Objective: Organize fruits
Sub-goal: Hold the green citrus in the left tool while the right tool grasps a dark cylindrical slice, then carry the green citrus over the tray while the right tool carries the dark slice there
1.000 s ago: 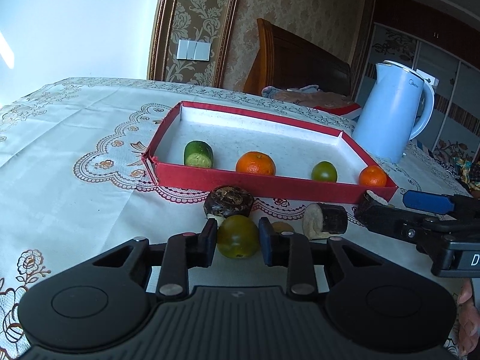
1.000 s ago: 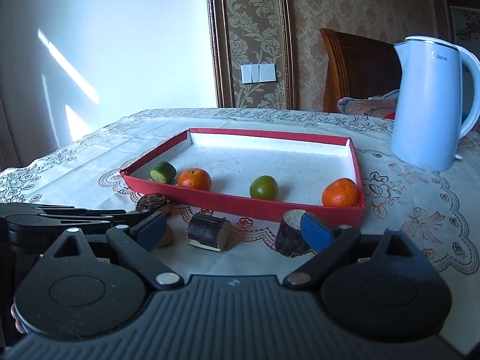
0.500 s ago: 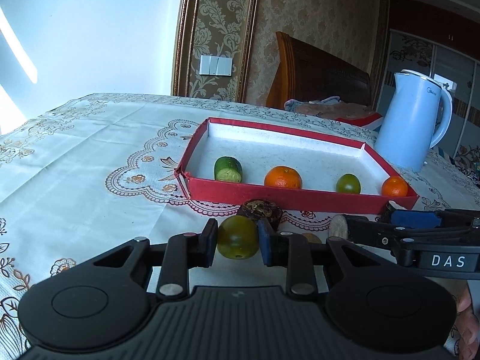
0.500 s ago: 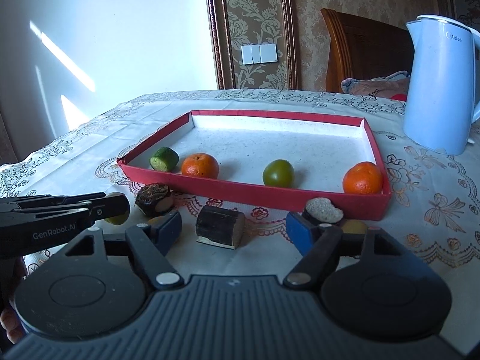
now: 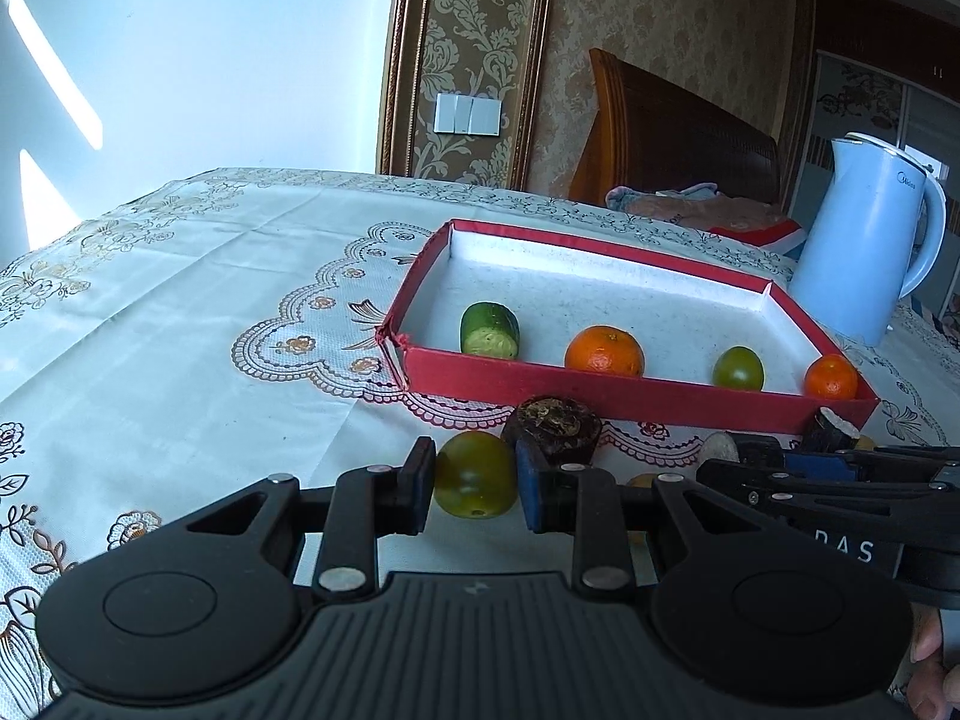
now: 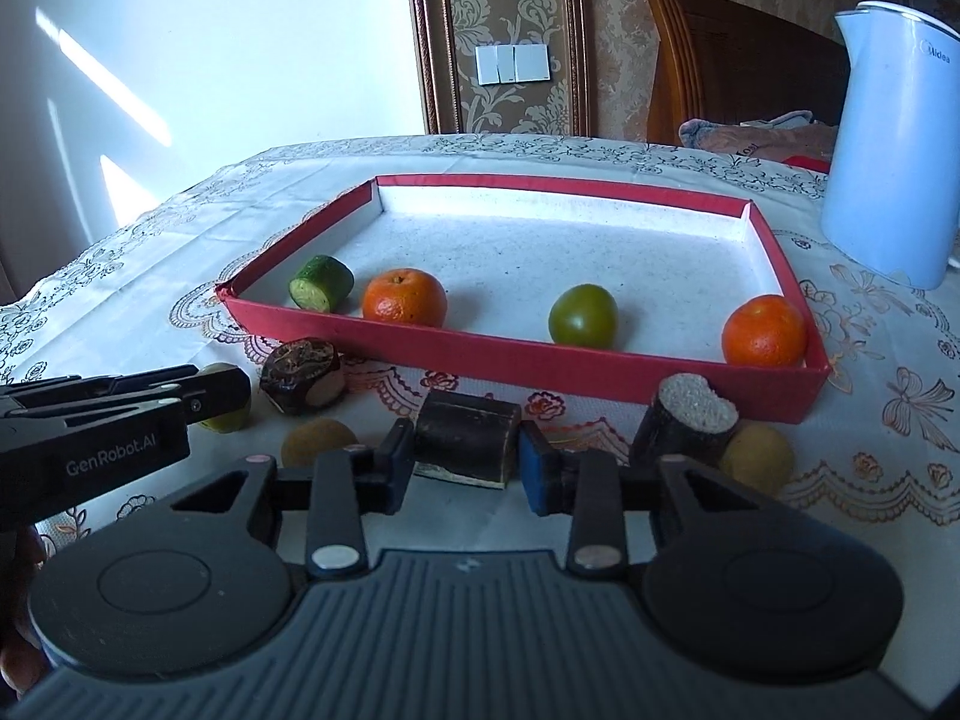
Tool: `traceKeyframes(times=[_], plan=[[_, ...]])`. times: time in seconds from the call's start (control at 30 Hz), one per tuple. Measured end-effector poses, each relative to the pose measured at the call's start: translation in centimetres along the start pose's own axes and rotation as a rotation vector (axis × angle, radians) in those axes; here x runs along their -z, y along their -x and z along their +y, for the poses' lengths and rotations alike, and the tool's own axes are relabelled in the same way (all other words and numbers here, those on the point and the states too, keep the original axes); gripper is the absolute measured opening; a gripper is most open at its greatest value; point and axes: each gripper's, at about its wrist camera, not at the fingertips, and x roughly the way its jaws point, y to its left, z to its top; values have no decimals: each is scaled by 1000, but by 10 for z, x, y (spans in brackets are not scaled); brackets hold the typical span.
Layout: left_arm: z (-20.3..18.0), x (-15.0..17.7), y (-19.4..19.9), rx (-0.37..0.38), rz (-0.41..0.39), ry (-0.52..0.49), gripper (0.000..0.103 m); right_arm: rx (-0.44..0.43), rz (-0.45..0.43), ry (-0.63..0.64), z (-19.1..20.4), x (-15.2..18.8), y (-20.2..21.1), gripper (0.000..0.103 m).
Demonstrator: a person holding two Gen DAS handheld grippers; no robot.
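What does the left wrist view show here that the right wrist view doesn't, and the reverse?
Only the left wrist view shows the left tool closed on the yellow-green fruit.

Only the right wrist view shows the right tool around the dark cylinder piece, and two tan round fruits in full.

Both show the red tray holding a cucumber piece, two oranges and a green fruit, plus the blue kettle.

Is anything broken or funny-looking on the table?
Yes. The red tray is split open at its near-left corner, where the walls gape apart. Nothing looks spilled.
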Motion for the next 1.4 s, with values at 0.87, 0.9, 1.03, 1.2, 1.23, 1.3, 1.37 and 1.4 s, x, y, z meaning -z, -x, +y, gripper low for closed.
traceKeyframes(times=[0.87, 0.9, 1.03, 1.2, 1.23, 1.3, 1.37, 1.4], plan=[[-5, 1, 3, -41, -19, -32, 27, -29, -83, -58, -11, 18, 31, 34], [-6, 0, 3, -45, -19, -35, 27, -32, -84, -60, -11, 19, 32, 34], [-11, -1, 4, -56, -32, -55, 27, -37, -91, -65, -13, 20, 34, 34], [-18, -5, 3, -64, -42, -77, 27, -42, -99, -66, -14, 22, 37, 34], [-19, -6, 3, -63, -43, -78, 27, -43, -101, -66, -14, 22, 37, 34], [-20, -8, 1, -71, -50, -79, 27, -45, -105, -65, -14, 23, 39, 34], [-21, -11, 0, -75, -52, -78, 27, -49, -107, -64, -15, 24, 40, 34], [-22, -12, 0, -76, -56, -78, 27, -50, -110, -65, -15, 25, 41, 34]])
